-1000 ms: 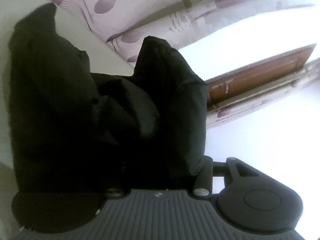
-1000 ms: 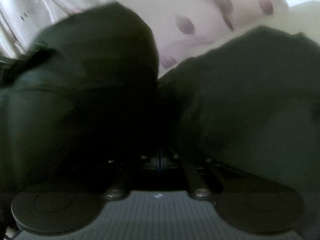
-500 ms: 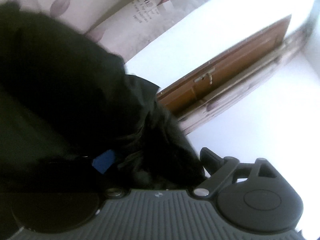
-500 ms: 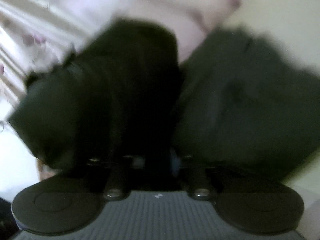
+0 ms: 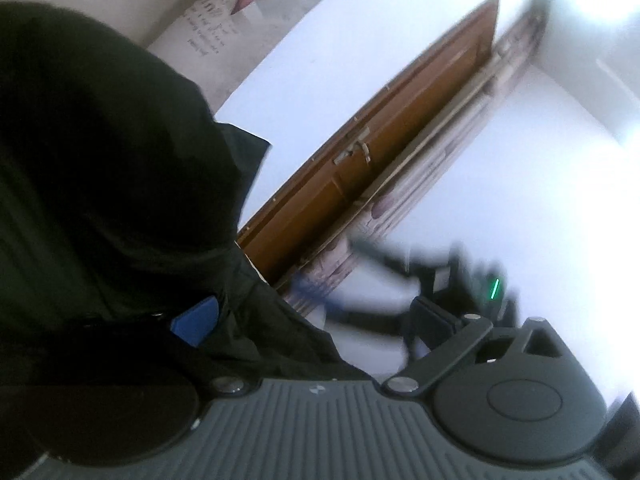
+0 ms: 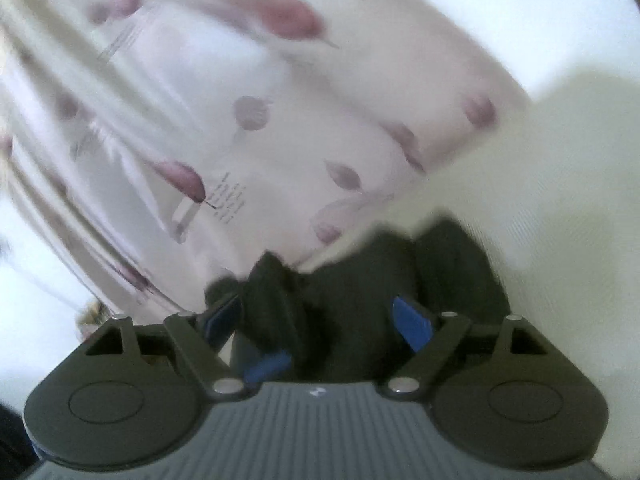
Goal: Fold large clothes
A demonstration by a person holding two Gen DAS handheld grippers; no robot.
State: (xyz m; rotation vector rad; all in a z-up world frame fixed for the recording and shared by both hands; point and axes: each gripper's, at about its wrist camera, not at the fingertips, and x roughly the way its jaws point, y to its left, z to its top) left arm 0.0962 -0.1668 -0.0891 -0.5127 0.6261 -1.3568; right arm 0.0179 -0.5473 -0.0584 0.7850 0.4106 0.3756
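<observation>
right wrist view | right gripper [image 6: 320,320] just spread wide, black garment [image 6: 360,300] loose between its blue pads [image 6: 412,322] | left gripper [image 5: 312,320] likewise wide, gripping nothing | back out level, don't snag the fold

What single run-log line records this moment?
stage: releasing fold | left gripper: open, just opening, over black garment | right gripper: open, just opening, garment between, not pinched

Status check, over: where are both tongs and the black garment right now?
Left tongs open, just widened. Right tongs open, just widened, black garment loose between the fingers. Garment bunched, not flat. Floral curtain close behind.
</observation>
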